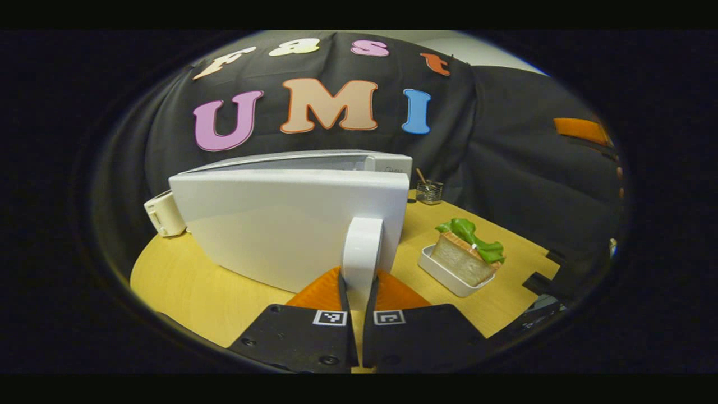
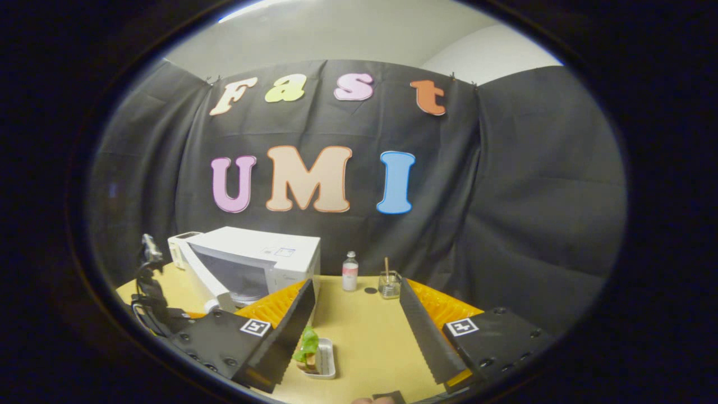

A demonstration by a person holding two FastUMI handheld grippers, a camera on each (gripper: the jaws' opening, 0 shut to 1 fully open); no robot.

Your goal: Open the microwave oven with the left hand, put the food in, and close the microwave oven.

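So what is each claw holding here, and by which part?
Left claw is shut on the microwave door handle, at its lower end. Right claw is open, holding nothing.

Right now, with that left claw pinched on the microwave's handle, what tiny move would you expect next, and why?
Probably a further pull on the handle, swinging the door wider. The left claw is shut on the handle, and the right gripper view shows the door only partly open. The sandwich sits in its white tray on the table, and the right claw is open and empty.
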